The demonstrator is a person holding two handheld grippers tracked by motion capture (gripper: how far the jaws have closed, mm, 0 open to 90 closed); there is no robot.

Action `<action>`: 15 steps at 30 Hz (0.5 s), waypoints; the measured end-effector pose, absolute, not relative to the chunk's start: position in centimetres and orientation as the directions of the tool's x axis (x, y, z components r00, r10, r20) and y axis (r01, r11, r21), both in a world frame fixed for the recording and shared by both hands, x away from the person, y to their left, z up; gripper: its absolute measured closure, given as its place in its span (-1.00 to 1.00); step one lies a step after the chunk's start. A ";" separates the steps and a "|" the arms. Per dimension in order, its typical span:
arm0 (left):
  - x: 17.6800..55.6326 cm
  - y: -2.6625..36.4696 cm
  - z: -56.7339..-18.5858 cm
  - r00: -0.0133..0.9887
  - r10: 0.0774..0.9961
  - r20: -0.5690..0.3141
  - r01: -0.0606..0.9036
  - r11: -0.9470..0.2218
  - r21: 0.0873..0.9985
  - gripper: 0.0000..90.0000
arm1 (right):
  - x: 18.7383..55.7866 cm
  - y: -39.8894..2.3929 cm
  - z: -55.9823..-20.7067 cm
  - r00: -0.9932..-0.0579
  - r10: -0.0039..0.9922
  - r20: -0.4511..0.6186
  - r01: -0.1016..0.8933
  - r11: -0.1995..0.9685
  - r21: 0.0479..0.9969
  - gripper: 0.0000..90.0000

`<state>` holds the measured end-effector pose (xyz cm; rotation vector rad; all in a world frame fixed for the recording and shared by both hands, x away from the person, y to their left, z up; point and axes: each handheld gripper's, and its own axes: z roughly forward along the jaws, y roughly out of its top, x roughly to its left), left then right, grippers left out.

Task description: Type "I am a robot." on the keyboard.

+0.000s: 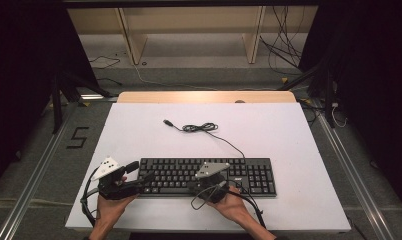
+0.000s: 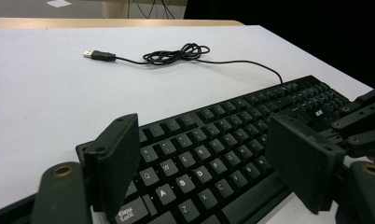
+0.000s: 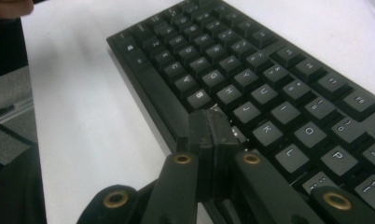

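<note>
Here the right gripper (image 3: 212, 122) has its two jaws pressed flat together, nothing between them, with the tips down on the keyboard (image 3: 251, 74) at its front rows, around the N and M keys, just behind the long bar at the front edge. In the high view this gripper (image 1: 209, 181) sits over the middle of the keyboard's (image 1: 249, 175) near edge, the hand (image 1: 234, 204) behind it coming in from 6 o'clock.

The left gripper (image 2: 213, 163) stands wide, its jaws well apart and holding nothing; between them lie the keys of the keyboard's (image 2: 232, 126) left end, the Caps Lock, A, S and D among them. Whether the pads touch the keys I cannot tell. In the high view the left gripper (image 1: 139, 177) is at the keyboard's 9 o'clock end, and its hand (image 1: 111, 200) comes from about 7 o'clock.

The keyboard lies across the near half of the white table (image 1: 139, 130), its long side running 9 to 3. Its cable (image 1: 224, 140) leaves the back edge toward 12 o'clock, bunches into a loose coil (image 1: 199, 128) and ends in a USB plug (image 1: 167, 122) at roughly 11 o'clock from the keyboard, lying free on the table.
</note>
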<state>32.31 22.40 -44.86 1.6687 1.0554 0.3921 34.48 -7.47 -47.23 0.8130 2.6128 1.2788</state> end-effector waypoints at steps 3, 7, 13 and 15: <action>32.3 22.4 -44.8 0.554 0.796 -0.245 0.443 -0.032 0.896 -0.42 | 34.5 -7.3 -47.4 -0.847 0.518 0.119 0.415 0.506 0.756 1.00; 32.3 22.4 -44.8 0.555 0.796 -0.243 0.441 -0.034 0.897 -0.42 | 34.5 -7.2 -47.6 -0.847 0.519 0.111 0.415 0.517 0.749 1.00; 32.3 22.4 -44.8 0.555 0.796 -0.242 0.440 -0.033 0.897 -0.43 | 34.6 -7.1 -47.8 -0.847 0.522 0.099 0.413 0.531 0.740 1.00; 32.3 22.4 -44.8 0.555 0.796 -0.242 0.439 -0.033 0.898 -0.43 | 34.5 -7.1 -47.9 -0.846 0.524 0.099 0.416 0.532 0.737 1.00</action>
